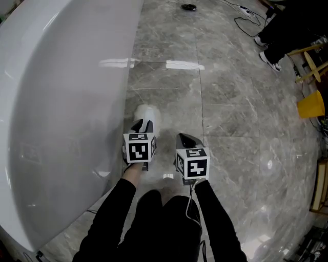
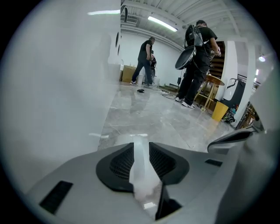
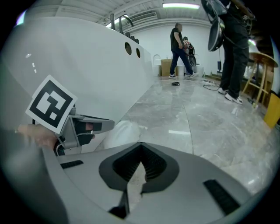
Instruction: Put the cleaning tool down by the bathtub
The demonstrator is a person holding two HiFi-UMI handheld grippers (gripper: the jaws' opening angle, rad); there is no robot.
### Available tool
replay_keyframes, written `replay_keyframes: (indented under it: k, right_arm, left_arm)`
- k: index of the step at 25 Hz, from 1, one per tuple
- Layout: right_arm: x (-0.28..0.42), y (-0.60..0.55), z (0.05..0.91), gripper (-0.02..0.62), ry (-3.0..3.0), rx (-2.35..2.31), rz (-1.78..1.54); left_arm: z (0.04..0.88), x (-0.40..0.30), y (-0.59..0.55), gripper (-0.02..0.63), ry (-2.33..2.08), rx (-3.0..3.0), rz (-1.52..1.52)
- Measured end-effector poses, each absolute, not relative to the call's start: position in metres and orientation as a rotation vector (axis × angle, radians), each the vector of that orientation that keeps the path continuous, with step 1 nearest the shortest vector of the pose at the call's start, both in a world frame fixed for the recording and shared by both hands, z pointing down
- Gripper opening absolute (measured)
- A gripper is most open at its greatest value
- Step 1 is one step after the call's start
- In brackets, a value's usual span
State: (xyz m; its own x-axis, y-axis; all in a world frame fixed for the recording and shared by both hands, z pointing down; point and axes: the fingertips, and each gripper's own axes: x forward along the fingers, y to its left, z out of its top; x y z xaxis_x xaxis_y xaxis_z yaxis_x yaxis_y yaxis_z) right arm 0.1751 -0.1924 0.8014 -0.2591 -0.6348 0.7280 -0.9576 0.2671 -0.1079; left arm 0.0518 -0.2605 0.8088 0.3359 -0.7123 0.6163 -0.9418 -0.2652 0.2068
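The white bathtub (image 1: pixel 61 102) fills the left of the head view. A white fluffy cleaning tool (image 1: pixel 147 114) lies on the grey stone floor right beside the tub's wall. My left gripper (image 1: pixel 143 126) hangs just behind and above it, open. In the left gripper view the tool (image 2: pixel 142 175) shows as a white strip in the gap between the parted jaws of that gripper (image 2: pixel 141 142), with no pad pressing on it. My right gripper (image 1: pixel 185 139) hovers over the floor to the right, shut and empty. From the right gripper (image 3: pixel 141 146) view, the tool (image 3: pixel 122 131) rests by the tub (image 3: pixel 87 65).
Several people stand at the far end of the room (image 3: pixel 178 43). A yellow bin (image 1: pixel 311 105) and a wooden stool (image 1: pixel 310 59) stand at the right. Cables (image 1: pixel 246 15) and a dark object (image 1: pixel 188 7) lie on the far floor.
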Motion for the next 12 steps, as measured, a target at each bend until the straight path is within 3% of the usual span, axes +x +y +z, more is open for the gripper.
replay_keyframes:
  k: [5,12]
  right_arm:
    - [0.175,-0.191,0.798,-0.002,-1.996,1.443,0.761]
    - [0.174,-0.186,0.785,-0.002,-2.032,1.427,0.746]
  left_arm:
    - [0.789,0.051,-0.245,0.013,-1.442,2.121,0.491]
    - [0.772,0.052,-0.22,0.008,-1.403,2.154,0.453]
